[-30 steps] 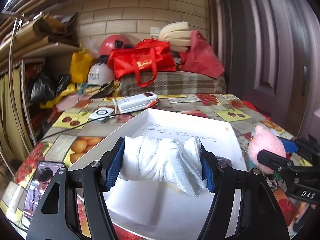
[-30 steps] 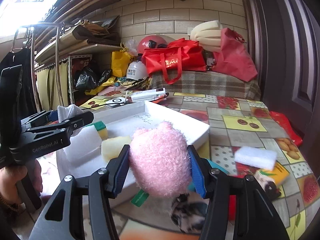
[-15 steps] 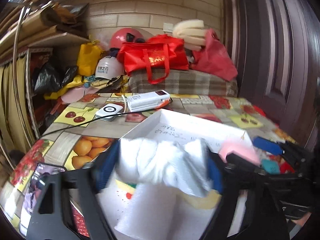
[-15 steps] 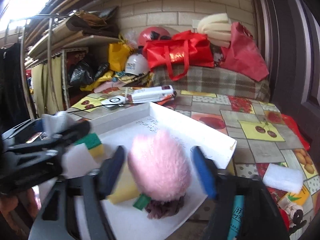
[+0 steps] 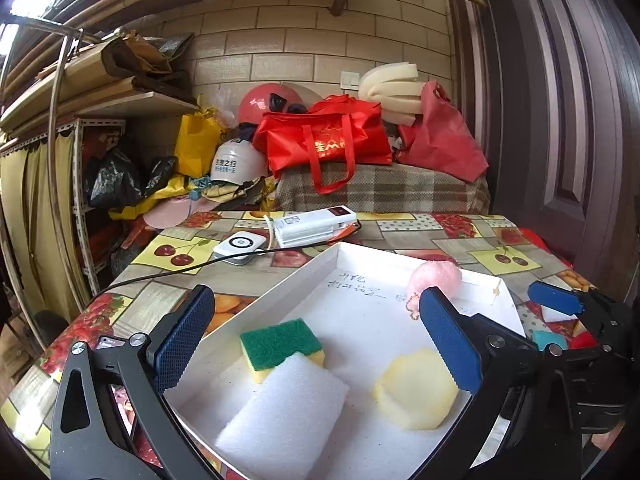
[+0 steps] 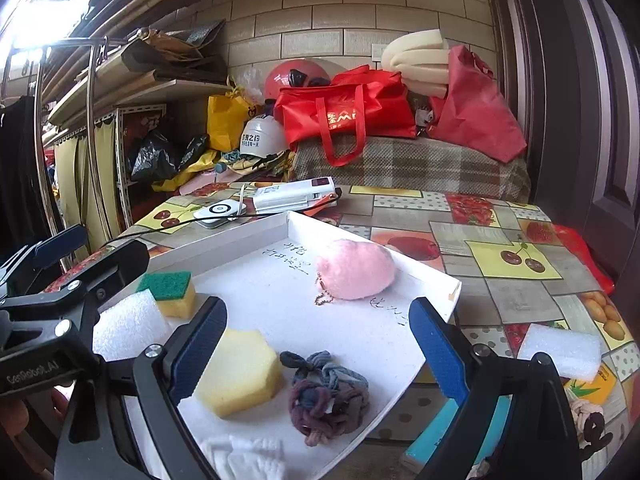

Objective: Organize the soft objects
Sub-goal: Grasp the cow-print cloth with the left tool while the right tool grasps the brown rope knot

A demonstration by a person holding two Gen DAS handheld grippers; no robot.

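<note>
A white tray (image 5: 304,276) (image 6: 436,276) lies on the table. In it are a green-and-yellow sponge (image 5: 282,348) (image 6: 170,292), a white foam block (image 5: 282,412) (image 6: 124,328), a yellow sponge (image 5: 416,388) (image 6: 240,372), a pink plush ball (image 5: 436,278) (image 6: 354,274), a knot of hair ties (image 6: 326,396) and a white cloth (image 6: 244,458) at the near edge. My left gripper (image 5: 316,344) is open and empty over the tray's near part. My right gripper (image 6: 320,356) is open and empty over the hair ties.
A second white foam block (image 6: 560,350) lies on the fruit-patterned tablecloth (image 6: 516,256) right of the tray. A white power bank (image 5: 316,224) and a round charger (image 5: 240,245) with a cable lie behind the tray. A phone (image 5: 110,344) lies at the left edge.
My left gripper has opened and let go of the white cloth. My right gripper has opened and left the pink plush ball in the tray. Both have drawn back.
</note>
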